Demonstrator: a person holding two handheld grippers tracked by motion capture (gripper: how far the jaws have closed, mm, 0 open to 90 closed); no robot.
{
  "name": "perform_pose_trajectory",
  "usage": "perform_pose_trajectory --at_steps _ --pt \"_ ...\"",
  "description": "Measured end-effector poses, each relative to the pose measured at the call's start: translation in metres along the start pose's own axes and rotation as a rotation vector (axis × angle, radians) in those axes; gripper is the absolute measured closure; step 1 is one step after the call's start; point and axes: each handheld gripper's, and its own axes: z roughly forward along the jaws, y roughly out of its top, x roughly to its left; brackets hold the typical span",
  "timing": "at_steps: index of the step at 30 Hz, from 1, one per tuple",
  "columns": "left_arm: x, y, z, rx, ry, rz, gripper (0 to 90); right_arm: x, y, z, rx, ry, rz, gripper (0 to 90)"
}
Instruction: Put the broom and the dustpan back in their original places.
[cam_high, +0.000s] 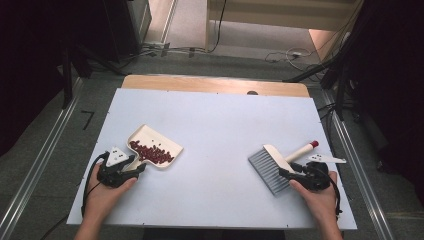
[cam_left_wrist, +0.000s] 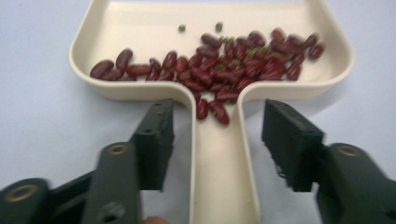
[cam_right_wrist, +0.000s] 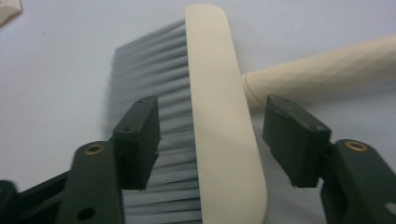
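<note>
The high view is evenly lit over the pale bench (cam_high: 215, 120), while the floor and the room at both sides fall into deep dark. A warm patch of light lies on the floor at the top. Shadows on the bench are short and soft. In the left gripper view the beans (cam_left_wrist: 219, 70) are slightly blurred, and the near jaws are soft. The right gripper view is dimmer, its brush bristles (cam_right_wrist: 154, 70) smeared at the tips.

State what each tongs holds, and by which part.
Nothing is held. The left tongs stand open astride the cream plastic dustpan's handle; the right tongs stand open astride the cream brush head.
</note>
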Motion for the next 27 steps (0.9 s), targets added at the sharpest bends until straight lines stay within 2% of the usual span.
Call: perform_pose_trajectory --at_steps 3,5,7,9,13,15,19,24,27 --pt "0.003 0.005 -0.008 -0.043 -0.031 -0.027 35.9 -0.002 0.003 -0.010 -0.028 -0.023 -0.005 32.1" --pt "0.004 0.008 -0.015 -0.061 -0.037 -0.027 36.1 -0.005 0.004 -0.018 -0.047 -0.051 -0.006 37.5" --pt "0.007 0.011 -0.022 -0.088 -0.043 -0.037 38.7 -0.011 0.005 -0.024 -0.063 -0.072 0.014 44.8" --pt "0.012 0.012 -0.029 -0.106 -0.043 -0.064 41.0 -0.017 0.005 -0.029 -0.079 -0.095 0.031 54.7" --pt "0.023 0.008 -0.038 -0.121 -0.026 -0.101 57.4 -0.028 0.005 -0.033 -0.066 -0.192 0.068 71.3" --pt "0.030 0.005 -0.039 -0.107 -0.020 -0.126 64.1 -0.033 0.005 -0.031 -0.055 -0.230 0.078 77.0" --pt "0.040 -0.003 -0.040 -0.069 0.019 -0.150 75.9 -0.042 0.006 -0.025 -0.040 -0.279 0.106 87.0" --pt "0.050 -0.011 -0.038 -0.028 0.030 -0.193 89.3 -0.050 0.012 -0.017 -0.010 -0.309 0.122 88.4" --pt "0.051 -0.014 -0.035 0.002 0.018 -0.193 90.0 -0.054 0.017 -0.012 0.011 -0.327 0.146 88.5"
